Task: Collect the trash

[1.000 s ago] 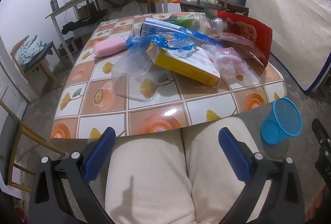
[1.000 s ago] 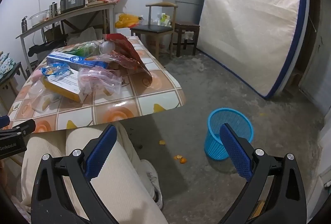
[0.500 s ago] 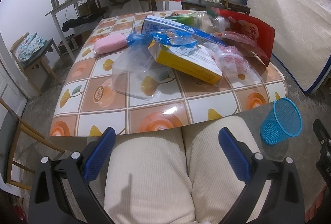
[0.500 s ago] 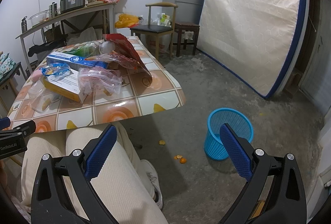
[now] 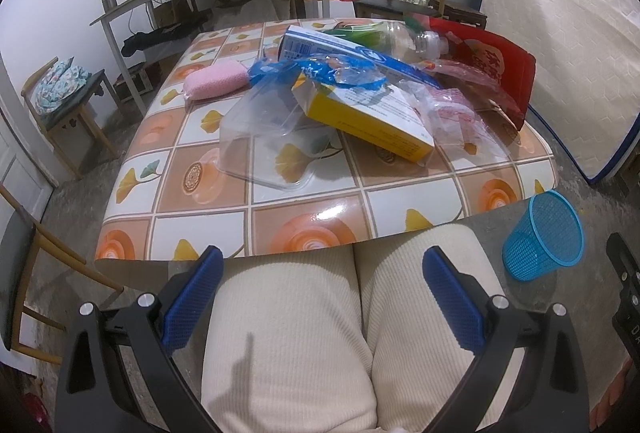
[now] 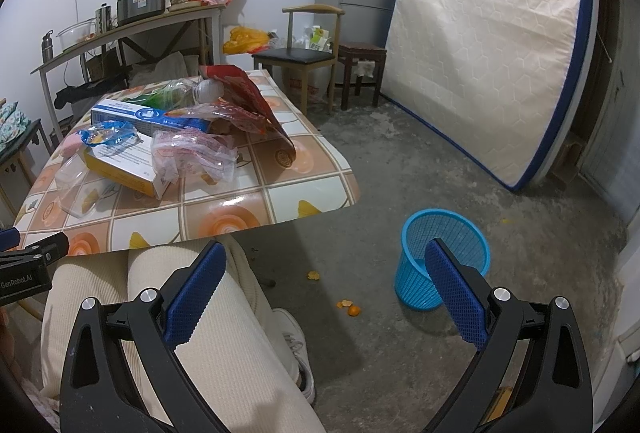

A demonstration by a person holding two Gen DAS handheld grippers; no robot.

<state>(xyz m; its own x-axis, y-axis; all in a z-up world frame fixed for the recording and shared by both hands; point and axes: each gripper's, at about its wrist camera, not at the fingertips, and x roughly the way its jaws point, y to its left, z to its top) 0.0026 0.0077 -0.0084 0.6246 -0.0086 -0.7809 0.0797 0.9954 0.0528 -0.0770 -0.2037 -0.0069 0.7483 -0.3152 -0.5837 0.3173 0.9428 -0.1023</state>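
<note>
Trash piling on tiled-pattern table [image 5: 280,229]: yellow box [image 5: 372,121], blue box [image 5: 340,49], clear bottle [image 5: 404,37], red bag [image 5: 492,65]. Left gripper [image 5: 320,285] and right gripper [image 6: 324,281] gaping wide, empty, hovering over cream-trousered knees [image 5: 288,333]. Blue mesh wastebasket [image 6: 444,257] standing on floor beside table.

The print on the yellow box [image 5: 372,121] and the blue-and-white carton [image 5: 340,51] is too small to read, and the plastic bottle [image 5: 396,37] lies half hidden behind that carton. The red bag [image 5: 496,65] covers the bench's [image 5: 304,233] far right corner. The left gripper [image 6: 28,265] is cut off by the right wrist view's edge, as is a chair [image 5: 24,265] in the left wrist view.
</note>
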